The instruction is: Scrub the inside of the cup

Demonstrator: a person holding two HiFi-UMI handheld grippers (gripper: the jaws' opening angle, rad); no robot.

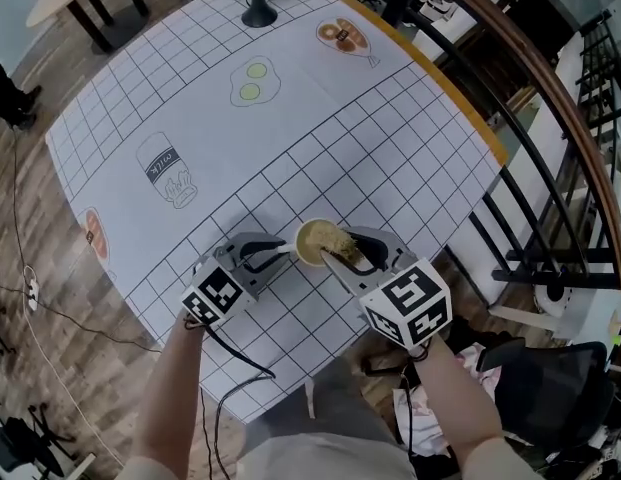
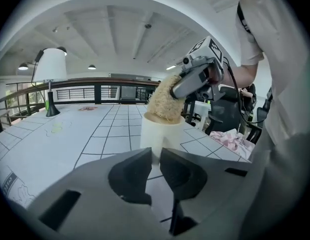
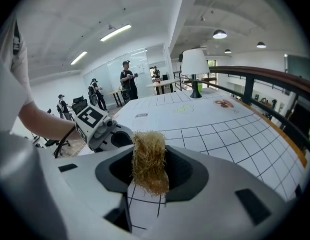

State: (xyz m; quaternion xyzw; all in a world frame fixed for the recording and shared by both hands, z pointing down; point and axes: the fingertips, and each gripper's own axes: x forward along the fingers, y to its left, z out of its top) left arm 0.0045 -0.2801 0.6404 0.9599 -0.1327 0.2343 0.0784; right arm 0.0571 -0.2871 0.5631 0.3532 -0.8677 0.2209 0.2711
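Note:
A cream cup (image 1: 312, 240) stands on the grid-pattern tablecloth near the table's front edge. My left gripper (image 1: 280, 254) reaches it from the left, jaws shut on the cup's near side. In the left gripper view the cup (image 2: 162, 134) rises just past my left gripper (image 2: 155, 156). My right gripper (image 1: 346, 254) comes from the right, shut on a straw-coloured fibre scrubber (image 1: 335, 240) that dips into the cup's mouth. The left gripper view has the scrubber (image 2: 163, 104) on top of the cup, under the right gripper (image 2: 197, 79). In the right gripper view the scrubber (image 3: 149, 163) hides the cup.
A white lamp (image 1: 258, 8) stands at the table's far side. Printed pictures of a milk bottle (image 1: 168, 171) and eggs (image 1: 254, 81) lie on the cloth. A wooden railing (image 1: 535, 98) curves along the right. A pink cloth (image 2: 234, 139) lies beyond the table's edge. People stand far off.

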